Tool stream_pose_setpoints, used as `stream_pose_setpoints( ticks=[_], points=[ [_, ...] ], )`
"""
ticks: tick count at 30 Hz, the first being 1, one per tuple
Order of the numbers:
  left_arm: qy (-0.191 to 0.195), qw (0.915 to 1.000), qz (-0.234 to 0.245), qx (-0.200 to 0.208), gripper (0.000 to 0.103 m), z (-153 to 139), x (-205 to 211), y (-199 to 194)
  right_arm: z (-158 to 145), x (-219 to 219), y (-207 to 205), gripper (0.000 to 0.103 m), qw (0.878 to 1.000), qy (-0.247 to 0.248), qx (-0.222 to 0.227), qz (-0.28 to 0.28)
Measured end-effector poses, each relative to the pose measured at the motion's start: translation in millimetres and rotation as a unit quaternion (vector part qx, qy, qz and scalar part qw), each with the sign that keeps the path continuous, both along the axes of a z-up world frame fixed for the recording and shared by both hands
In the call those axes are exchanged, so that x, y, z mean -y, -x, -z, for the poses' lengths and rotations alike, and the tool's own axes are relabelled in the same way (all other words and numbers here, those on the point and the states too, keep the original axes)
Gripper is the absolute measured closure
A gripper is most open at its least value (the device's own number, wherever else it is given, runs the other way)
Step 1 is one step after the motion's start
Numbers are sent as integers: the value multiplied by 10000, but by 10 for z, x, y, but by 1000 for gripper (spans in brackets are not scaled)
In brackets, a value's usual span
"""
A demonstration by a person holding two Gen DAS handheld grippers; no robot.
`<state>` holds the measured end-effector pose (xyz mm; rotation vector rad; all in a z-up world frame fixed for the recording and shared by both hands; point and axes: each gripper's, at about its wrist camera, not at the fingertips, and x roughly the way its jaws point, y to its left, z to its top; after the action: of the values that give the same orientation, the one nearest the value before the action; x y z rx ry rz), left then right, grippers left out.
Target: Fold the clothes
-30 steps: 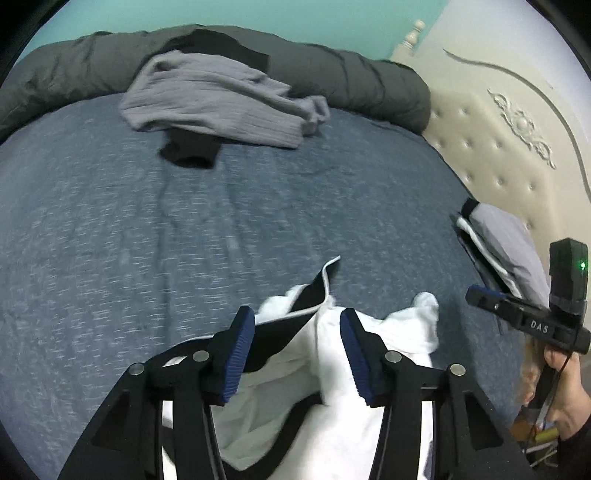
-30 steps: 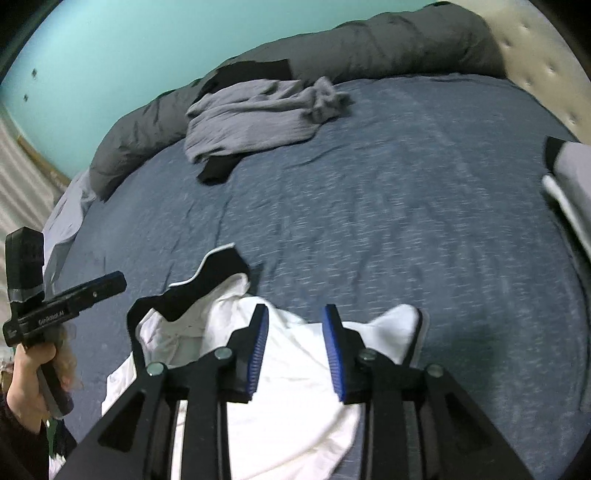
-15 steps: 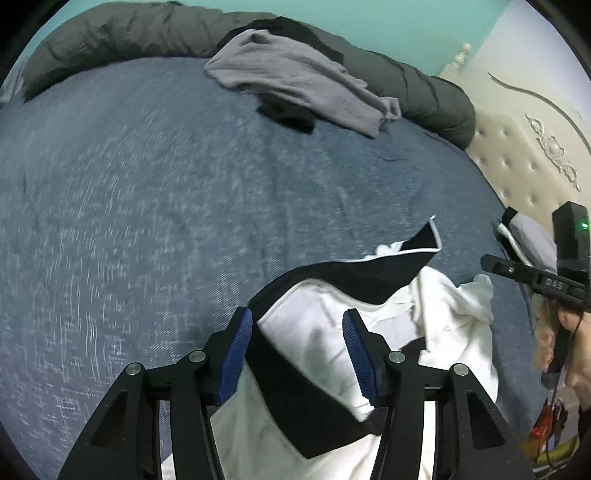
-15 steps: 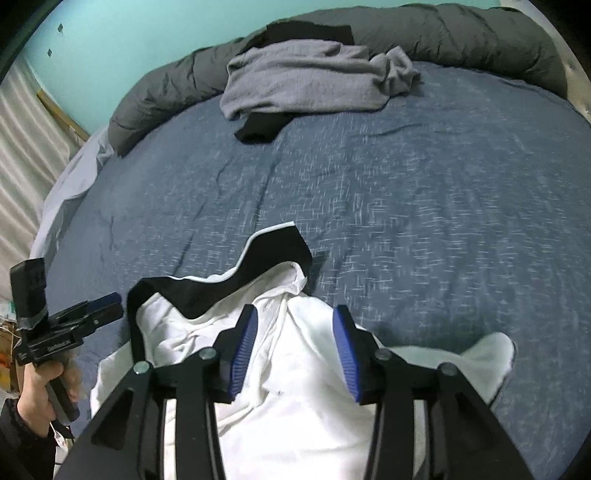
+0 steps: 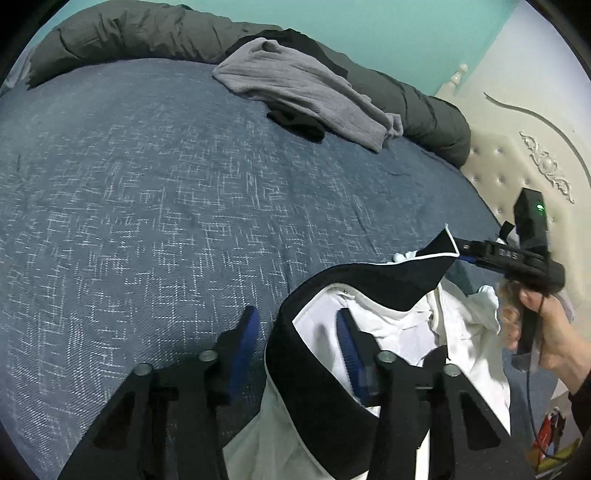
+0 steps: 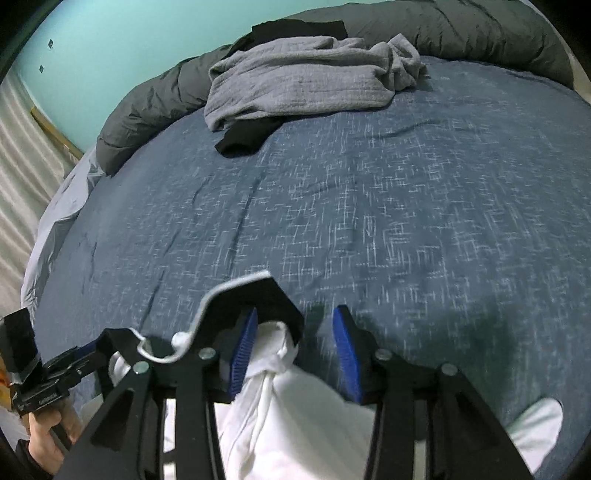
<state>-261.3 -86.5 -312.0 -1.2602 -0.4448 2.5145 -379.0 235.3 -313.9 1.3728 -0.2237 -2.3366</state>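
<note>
One bed [image 5: 166,206] with a blue speckled cover carries one dark grey duvet [image 6: 461,26], one grey knit garment [image 6: 295,81] lying on one black garment [image 6: 243,138], and one white garment with black collar [image 5: 369,288] at the near edge. The left hand-held gripper [image 5: 295,347] stands wide open with the collar band draped between its pads. The right hand-held gripper [image 6: 295,343] is likewise open, gripping nothing, with bunched white cloth against its left pad.

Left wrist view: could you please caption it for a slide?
Open left gripper straddling a white garment's black collar on a blue bedspread.
</note>
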Motion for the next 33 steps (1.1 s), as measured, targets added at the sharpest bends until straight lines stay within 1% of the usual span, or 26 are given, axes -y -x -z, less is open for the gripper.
stream_pose_setpoints(
  ticks=[2, 5, 6, 7, 8, 9, 10, 11, 13, 15, 18, 21, 24, 28, 30, 31, 32, 33],
  points=[
    [-42, 10000, -26, -34, 82, 20, 18, -5, 31, 25, 43, 60, 10000, 81, -24, -26],
    [-137, 9998, -69, -83, 90, 39, 50, -22, 56, 59, 87, 60, 9995, 304, -51, -51],
    [-158, 9998, -71, -97, 92, 43, 57, -27, 62, 69, 100, 63, 9993, 370, -64, -57],
    [-175, 9997, -85, -116, 94, 44, 66, -33, 68, 78, 113, 68, 9991, 411, -75, -55],
    [-218, 9996, -100, -125, 95, 49, 80, -36, 71, 90, 122, 84, 9989, 457, -78, -61],
    [-234, 9996, -104, -135, 95, 51, 88, -40, 72, 94, 124, 90, 9987, 498, -73, -54],
    [-245, 9995, -106, -145, 95, 52, 94, -44, 71, 93, 122, 92, 9985, 536, -67, -37],
    [-256, 9995, -108, -155, 96, 53, 101, -48, 71, 92, 121, 98, 9983, 574, -61, -20],
    [-276, 9994, -124, -165, 97, 54, 119, -54, 43, 51, 112, 101, 9969, 787, -10, 6],
    [-290, 9993, -157, -162, 97, 55, 142, -58, 6, -6, 95, 101, 9960, 898, 17, 22],
    [-313, 9992, -206, -156, 98, 56, 176, -63, -36, -127, 76, 102, 9964, 835, 94, 83],
    [-335, 9990, -255, -151, 98, 58, 211, -69, 19, -266, 54, 102, 9966, 675, 421, 196],
    [-357, 9988, -304, -146, 98, 59, 245, -74, 98, -285, 8, 102, 9962, 490, 708, 135],
    [-348, 9987, -336, -159, 98, 48, 267, -82, 105, -278, -75, 101, 9963, 390, 767, -18],
    [-271, 9990, -290, -202, 98, 19, 232, -86, 43, -246, -102, 100, 9977, 186, 639, -139],
    [-254, 9991, -270, -213, 98, 12, 218, -85, 4, -229, -122, 98, 9984, 5, 520, -201],
    [-241, 9991, -250, -222, 98, 7, 205, -82, -46, -201, -141, 90, 9988, -224, 352, -260],
    [-235, 9992, -243, -222, 98, 8, 193, -77, -99, -168, -157, 75, 9983, -461, 170, -316]
  ],
)
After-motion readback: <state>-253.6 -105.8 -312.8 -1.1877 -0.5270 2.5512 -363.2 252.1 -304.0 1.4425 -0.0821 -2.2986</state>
